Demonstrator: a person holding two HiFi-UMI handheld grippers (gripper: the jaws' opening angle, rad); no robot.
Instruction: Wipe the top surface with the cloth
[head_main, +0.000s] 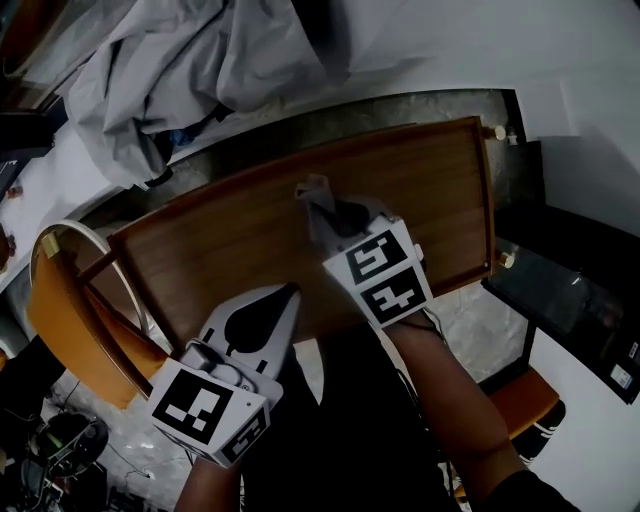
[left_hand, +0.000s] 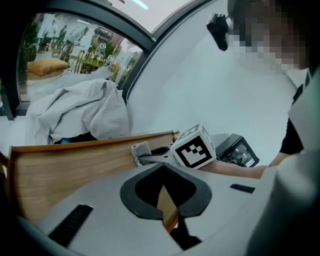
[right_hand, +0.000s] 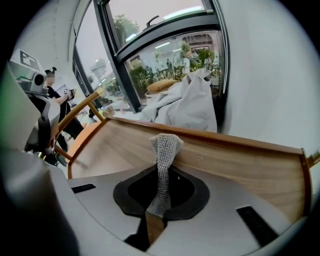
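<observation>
Nearest me, my left tool (head_main: 288, 292) (left_hand: 165, 200) sits at the near edge of the wooden tabletop (head_main: 430, 185) (left_hand: 65, 165) (right_hand: 240, 165). Its jaws are drawn in to a narrow slit with nothing between them, only a sliver of wood showing through. I cannot tell whether it touches the wood.

Just ahead and to the right, my right tool (head_main: 340, 218) (right_hand: 157, 200) is over the middle of the tabletop, its marker cube facing up. Its jaws are clamped on the grey knitted cloth (head_main: 312, 192) (right_hand: 165, 145) (left_hand: 141, 150). The pinched strip runs out past the tips, and its free end bunches against the brown surface.

The tabletop has a raised rim along its far and right sides. Off its left end stands a curved wooden chair (head_main: 60, 290). To the right there's a black box (head_main: 570, 300) on the floor.

Beyond the far rim lies a big heap of pale grey fabric (head_main: 200, 70) (left_hand: 80, 110) (right_hand: 185, 105), with a window behind it in the right gripper view.
</observation>
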